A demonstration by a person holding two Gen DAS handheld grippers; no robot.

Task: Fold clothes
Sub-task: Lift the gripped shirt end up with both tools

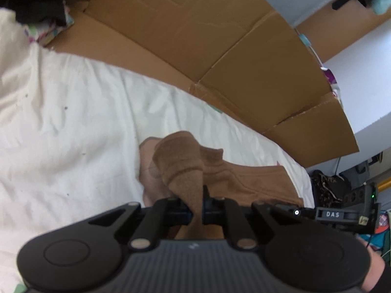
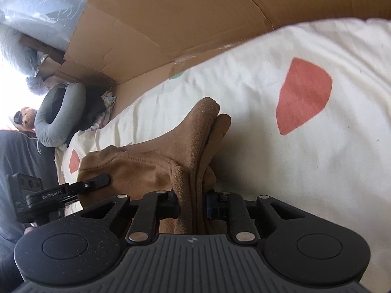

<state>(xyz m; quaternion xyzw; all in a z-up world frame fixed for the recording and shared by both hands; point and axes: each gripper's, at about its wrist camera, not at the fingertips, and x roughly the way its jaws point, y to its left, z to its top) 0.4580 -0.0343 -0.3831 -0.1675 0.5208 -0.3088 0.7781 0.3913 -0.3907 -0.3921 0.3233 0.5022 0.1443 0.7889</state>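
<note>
A brown fleece garment [image 1: 215, 171] lies bunched on a white bed sheet [image 1: 73, 127]. My left gripper [image 1: 197, 211] is shut on a pinched fold of the garment, which rises in a cone between the pads. In the right wrist view the same brown garment [image 2: 146, 168] stretches to the left, and my right gripper [image 2: 193, 204] is shut on a thick bunch of its layers. The other gripper [image 2: 95, 180] shows at the left of that view, against the cloth. The right gripper's body [image 1: 342, 213] appears at the right edge of the left wrist view.
Flattened cardboard [image 1: 207, 36] stands along the far side of the bed. The sheet carries red patches [image 2: 303, 95]. A grey neck pillow [image 2: 58, 119] and dark clothes [image 1: 36, 7] lie at the bed's end. Clutter [image 1: 330, 185] sits beyond the bed's edge.
</note>
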